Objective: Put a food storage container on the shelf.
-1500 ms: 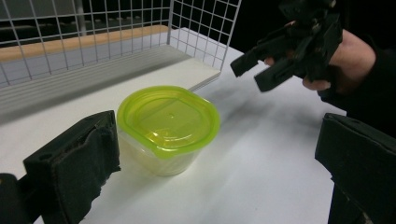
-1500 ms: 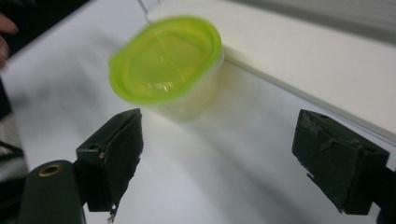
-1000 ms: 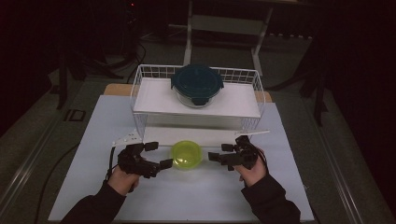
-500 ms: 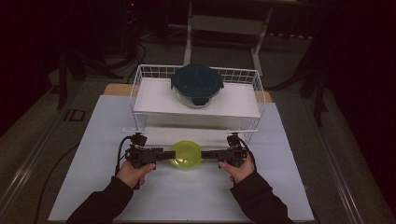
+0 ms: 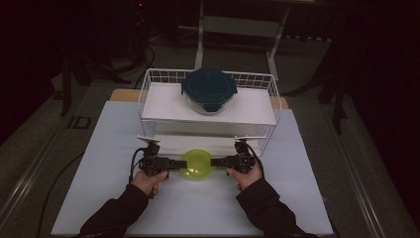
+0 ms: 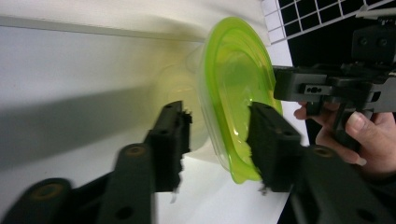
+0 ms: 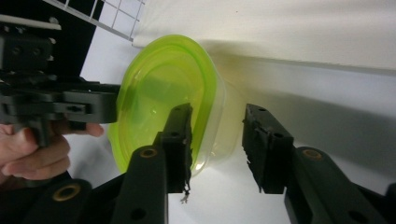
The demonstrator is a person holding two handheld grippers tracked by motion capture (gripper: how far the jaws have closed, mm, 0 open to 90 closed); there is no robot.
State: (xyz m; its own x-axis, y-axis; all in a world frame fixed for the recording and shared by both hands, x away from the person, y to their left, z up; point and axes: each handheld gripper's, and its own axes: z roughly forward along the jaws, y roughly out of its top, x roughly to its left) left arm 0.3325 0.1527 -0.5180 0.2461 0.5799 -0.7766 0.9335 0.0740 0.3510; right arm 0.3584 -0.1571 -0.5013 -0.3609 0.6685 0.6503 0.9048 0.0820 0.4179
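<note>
A clear tub with a yellow-green lid [image 5: 197, 164] sits on the white table [image 5: 297, 198], just in front of the wire basket. My left gripper [image 5: 182, 162] reaches it from the left and my right gripper [image 5: 214, 161] from the right, both held level. In the left gripper view the lid [image 6: 233, 88] has its rim between the jaws of the left gripper [image 6: 219, 140], which have just been closing; a gap remains at the lower jaw. In the right gripper view the right gripper [image 7: 217, 140] straddles the lid [image 7: 159, 88] rim the same way, its jaws also closing with a gap left.
A white wire basket [image 5: 143, 99] stands behind the tub with a white shelf across it. On that shelf rests a glass bowl with a dark teal clip lid [image 5: 209, 89]. The person's dark sleeves come in from the near edge.
Both hands have come inward and down to the tub's sides. Both pairs of jaws have narrowed from wide open and now stand around the lid's rim.
</note>
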